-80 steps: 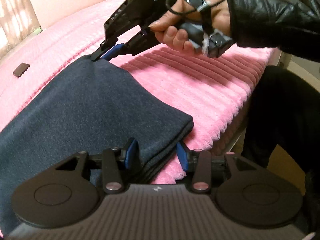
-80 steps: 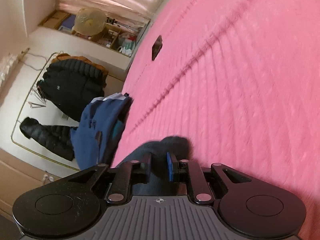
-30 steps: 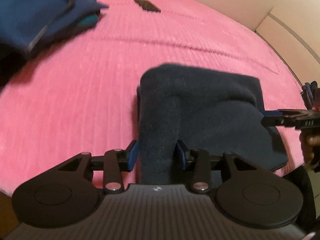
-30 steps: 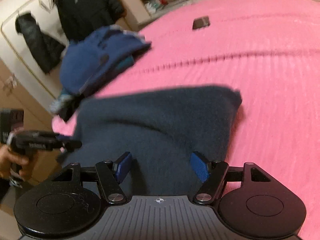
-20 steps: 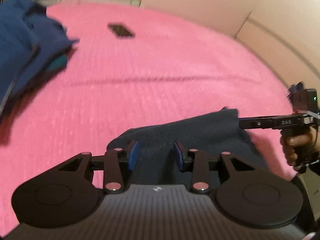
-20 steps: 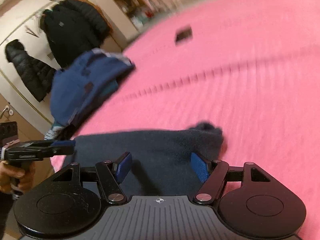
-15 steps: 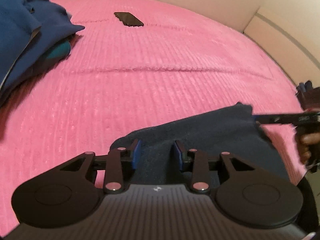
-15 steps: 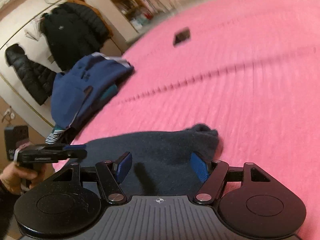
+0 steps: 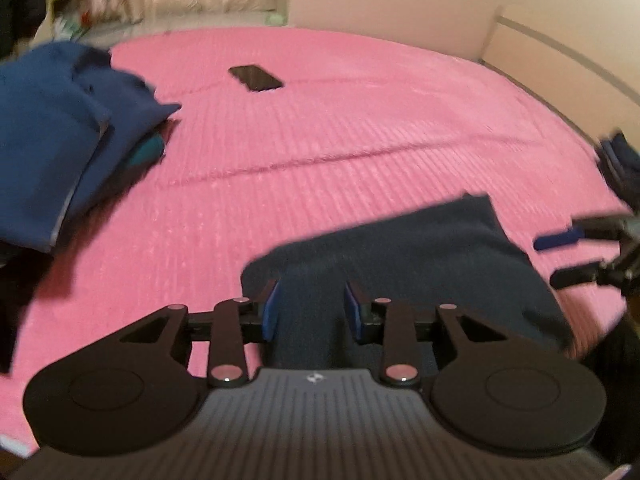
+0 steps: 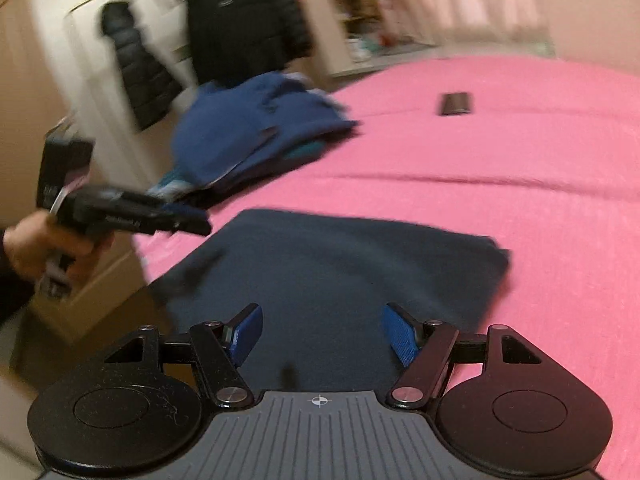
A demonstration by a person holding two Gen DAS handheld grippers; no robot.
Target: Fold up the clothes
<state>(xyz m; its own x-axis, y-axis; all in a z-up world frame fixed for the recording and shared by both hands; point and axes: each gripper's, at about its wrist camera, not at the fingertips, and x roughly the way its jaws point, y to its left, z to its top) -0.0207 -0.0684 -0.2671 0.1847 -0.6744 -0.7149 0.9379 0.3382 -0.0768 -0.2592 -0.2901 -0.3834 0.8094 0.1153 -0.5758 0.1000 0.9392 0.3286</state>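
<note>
On the pink bedspread (image 9: pixel 320 120), close to its near edge — a dark navy garment (image 10: pixel 340 272), folded into a flat, roughly rectangular slab. Lying spread out, one corner toward the middle of the bed, the near side running under both cameras.

Directly over its near-left part, the left gripper (image 9: pixel 310 312), angled downward. Blue pads drawn close together, with dark cloth filling the narrow gap as seen from its own camera. Pressing on a fold or merely framing the fabric below: not to be told. From the right wrist view, blurred, gripped by a hand (image 10: pixel 44 248) at the garment's left edge, with what looks like its shadow thrown on the cloth.

Over the near-right part, the right gripper (image 10: pixel 322 336), jaws spread wide, blue pads well apart, nothing pinched between them. Navy fabric visible behind the gap only. From the left wrist view, two dark fingers poking in from the right, just beside the garment's right edge and clear of it.

Farther off on the bedspread, toward the left — a heap of brighter blue clothes (image 9: pixel 48 128), a teal bit showing underneath. Beyond, near the far side, a small dark flat rectangle (image 9: pixel 256 78), lying alone. Past the bed, dark padded jackets (image 10: pixel 240 20) hanging against a pale wall, all heavily blurred.
</note>
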